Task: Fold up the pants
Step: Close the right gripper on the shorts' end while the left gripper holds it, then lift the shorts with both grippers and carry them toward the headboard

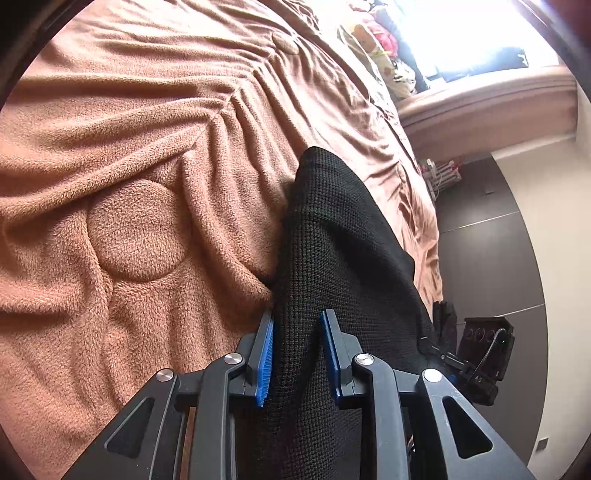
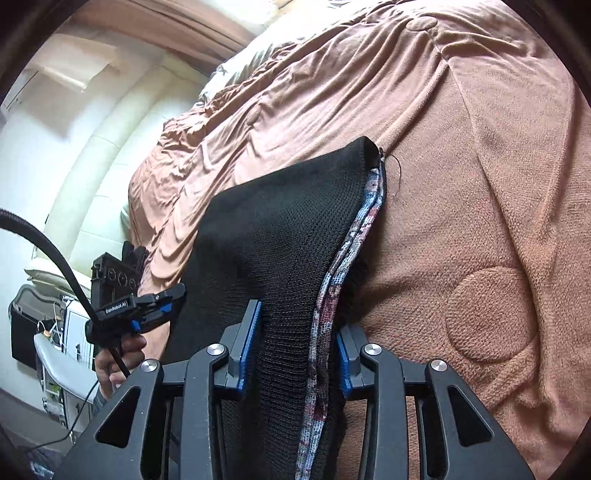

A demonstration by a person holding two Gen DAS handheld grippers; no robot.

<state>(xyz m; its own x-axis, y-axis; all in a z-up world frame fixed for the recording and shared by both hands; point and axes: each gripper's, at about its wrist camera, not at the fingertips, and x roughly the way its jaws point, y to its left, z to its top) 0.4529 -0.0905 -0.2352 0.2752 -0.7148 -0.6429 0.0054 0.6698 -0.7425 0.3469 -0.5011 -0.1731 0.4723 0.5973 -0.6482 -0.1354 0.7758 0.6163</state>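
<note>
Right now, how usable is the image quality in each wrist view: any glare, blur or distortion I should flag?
Left wrist view: the window is blown out to white, washing out detail at the top right; the black pants and brown blanket stay sharp, knit texture visible. Right wrist view: even light, no glare, the pants crisp. Both: strong fisheye curvature and dark corners.

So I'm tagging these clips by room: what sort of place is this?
Most likely a bedroom: a brown fleece blanket spreads over a bed, with a padded headboard behind and a bright window.
</note>
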